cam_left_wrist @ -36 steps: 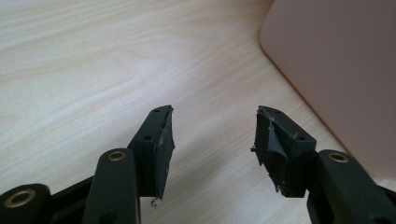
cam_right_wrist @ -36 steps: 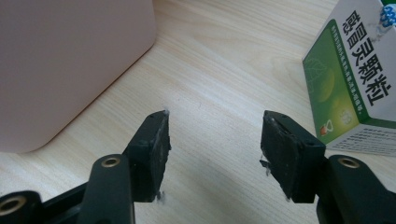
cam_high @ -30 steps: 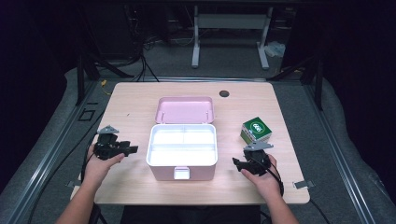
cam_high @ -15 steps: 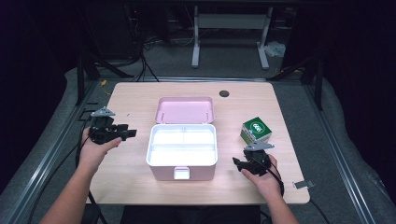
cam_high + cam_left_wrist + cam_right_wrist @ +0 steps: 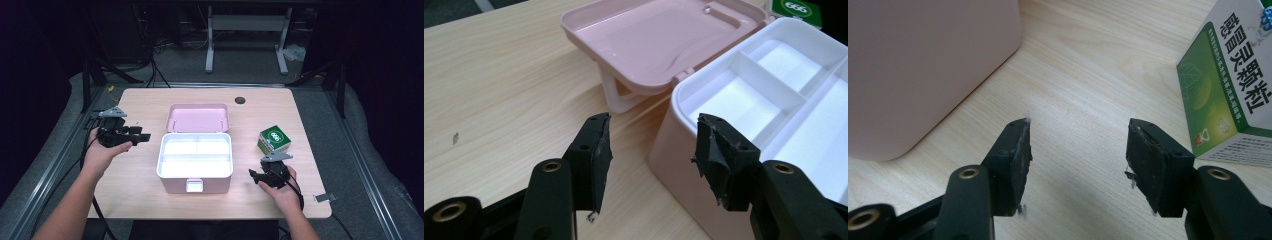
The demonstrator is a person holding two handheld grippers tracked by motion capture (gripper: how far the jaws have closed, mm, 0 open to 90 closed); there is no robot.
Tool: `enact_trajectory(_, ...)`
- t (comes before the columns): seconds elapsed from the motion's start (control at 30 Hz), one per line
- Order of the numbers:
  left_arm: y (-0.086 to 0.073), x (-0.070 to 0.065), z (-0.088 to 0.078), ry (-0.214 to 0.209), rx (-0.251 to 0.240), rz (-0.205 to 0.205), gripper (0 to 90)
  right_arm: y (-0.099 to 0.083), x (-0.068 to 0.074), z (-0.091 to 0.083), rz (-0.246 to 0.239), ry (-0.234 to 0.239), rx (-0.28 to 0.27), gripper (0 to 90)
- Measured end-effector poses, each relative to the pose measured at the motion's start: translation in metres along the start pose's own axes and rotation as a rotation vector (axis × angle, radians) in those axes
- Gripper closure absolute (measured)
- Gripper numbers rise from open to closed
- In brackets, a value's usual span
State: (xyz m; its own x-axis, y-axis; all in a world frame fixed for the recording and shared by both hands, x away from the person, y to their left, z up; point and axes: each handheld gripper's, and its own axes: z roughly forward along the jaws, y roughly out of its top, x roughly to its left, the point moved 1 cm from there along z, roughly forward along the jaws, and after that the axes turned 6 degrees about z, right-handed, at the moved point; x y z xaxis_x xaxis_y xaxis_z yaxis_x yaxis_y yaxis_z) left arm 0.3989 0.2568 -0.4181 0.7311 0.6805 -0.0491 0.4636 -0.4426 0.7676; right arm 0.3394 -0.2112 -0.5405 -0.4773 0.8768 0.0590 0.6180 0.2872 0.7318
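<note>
A pink box with a white divided tray inside stands open in the middle of the wooden table, its lid laid back behind it. The box and its lid lie just ahead of my left gripper, which is open and empty. That left gripper hangs raised above the table, left of the box. My right gripper rests low at the box's right front, open and empty. A green and white medicine carton stands just behind it, and the carton shows to the right of the right gripper.
A dark round hole sits in the table near its far edge. A small metal clip lies at the right front corner. Metal rails run along both sides of the table, and a stand's legs rise behind it.
My left hand has lifted its gripper off the table and carried it up and away from me. The right hand has kept still.
</note>
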Motion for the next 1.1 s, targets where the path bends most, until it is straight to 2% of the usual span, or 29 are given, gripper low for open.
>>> enact_trajectory(0.07, 0.002, -0.002, 0.001, -0.005, 0.006, 0.009, 48.6, 0.0, 0.0, 0.0, 0.0, 0.0, 0.001, 42.6)
enact_trajectory(0.1, 0.005, -0.005, 0.002, -0.017, 0.013, 0.032, 49.1, 0.0, 0.0, 0.0, 0.002, 0.002, 0.002, 42.6)
enact_trajectory(0.27, 0.014, -0.012, 0.006, -0.064, 0.041, 0.079, 51.5, 0.0, 0.0, 0.0, -0.004, 0.003, 0.008, 42.5)
enact_trajectory(0.33, 0.015, -0.014, 0.007, -0.069, 0.043, 0.086, 51.8, 0.0, 0.0, 0.001, -0.001, 0.016, 0.004, 42.5)
enact_trajectory(0.43, 0.02, -0.021, 0.011, -0.091, 0.075, 0.124, 53.1, 0.0, 0.0, 0.001, -0.009, 0.006, 0.009, 42.5)
enact_trajectory(0.87, 0.032, -0.043, 0.026, -0.171, 0.117, 0.198, 54.2, 0.0, 0.002, 0.001, -0.01, 0.009, 0.012, 42.5)
enact_trajectory(0.93, 0.036, -0.049, 0.031, -0.192, 0.142, 0.238, 54.2, 0.0, 0.002, 0.001, -0.01, 0.012, 0.012, 42.5)
enact_trajectory(1.0, 0.037, -0.051, 0.033, -0.201, 0.151, 0.248, 54.5, 0.0, 0.002, 0.001, -0.011, 0.01, 0.013, 42.5)
enact_trajectory(1.03, 0.039, -0.054, 0.036, -0.216, 0.173, 0.279, 54.9, 0.0, 0.002, 0.001, -0.01, 0.011, 0.014, 42.5)
enact_trajectory(1.1, 0.043, -0.058, 0.038, -0.221, 0.206, 0.309, 56.0, 0.0, 0.002, 0.002, -0.01, 0.012, 0.013, 42.5)
